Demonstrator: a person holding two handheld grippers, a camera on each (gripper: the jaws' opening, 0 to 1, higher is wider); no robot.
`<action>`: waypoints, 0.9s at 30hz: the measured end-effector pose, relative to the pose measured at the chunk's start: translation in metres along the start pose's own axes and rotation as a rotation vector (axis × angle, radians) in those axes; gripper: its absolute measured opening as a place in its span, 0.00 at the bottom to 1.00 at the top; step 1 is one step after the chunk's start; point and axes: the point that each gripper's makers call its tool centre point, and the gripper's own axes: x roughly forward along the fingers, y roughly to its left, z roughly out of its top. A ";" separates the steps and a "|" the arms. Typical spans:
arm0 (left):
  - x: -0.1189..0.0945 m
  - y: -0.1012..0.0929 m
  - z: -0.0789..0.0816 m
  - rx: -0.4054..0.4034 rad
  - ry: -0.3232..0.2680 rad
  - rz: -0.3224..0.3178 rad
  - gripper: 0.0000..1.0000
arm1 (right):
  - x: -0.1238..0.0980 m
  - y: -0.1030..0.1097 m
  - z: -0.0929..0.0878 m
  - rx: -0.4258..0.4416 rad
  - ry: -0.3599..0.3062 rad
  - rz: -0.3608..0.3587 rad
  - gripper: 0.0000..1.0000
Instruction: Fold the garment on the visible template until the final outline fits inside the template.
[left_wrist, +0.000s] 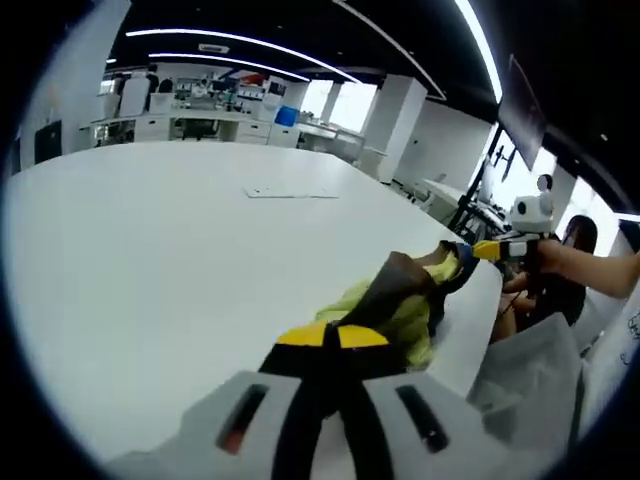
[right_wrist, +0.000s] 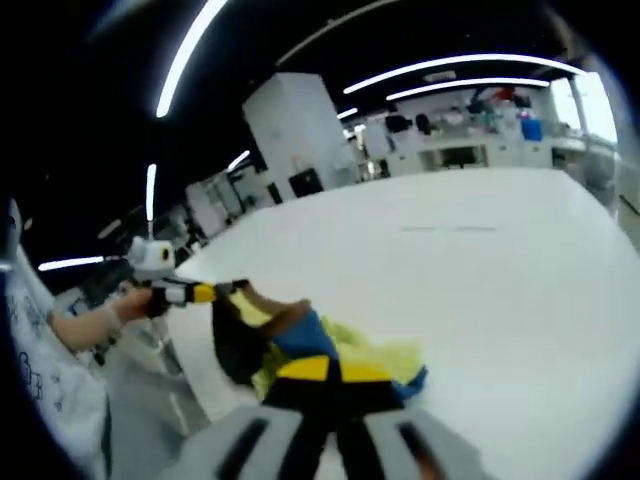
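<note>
Garment (left_wrist: 410, 300) stretched between both clamped grippers (left_wrist: 332, 338)

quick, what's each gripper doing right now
left gripper: shut on the garment.
right gripper: shut on the garment.

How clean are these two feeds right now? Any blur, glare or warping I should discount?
Left gripper view: fairly sharp, with the garment and table crisp; the ceiling light strips bend from fisheye warp, and the window at right is blown out. Right gripper view: soft overall, with the garment smeared and the ceiling strips streaked, likely motion blur; the table looks washed out.
</note>
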 end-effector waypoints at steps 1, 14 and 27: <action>-0.002 0.002 0.003 0.007 -0.004 -0.002 0.00 | -0.002 0.001 0.006 -0.008 -0.012 -0.001 0.00; -0.031 -0.007 0.087 0.134 -0.133 -0.012 0.00 | -0.023 0.037 0.083 -0.093 -0.182 0.048 0.00; -0.050 0.001 0.156 0.200 -0.236 0.001 0.00 | -0.024 0.062 0.153 -0.169 -0.312 0.083 0.00</action>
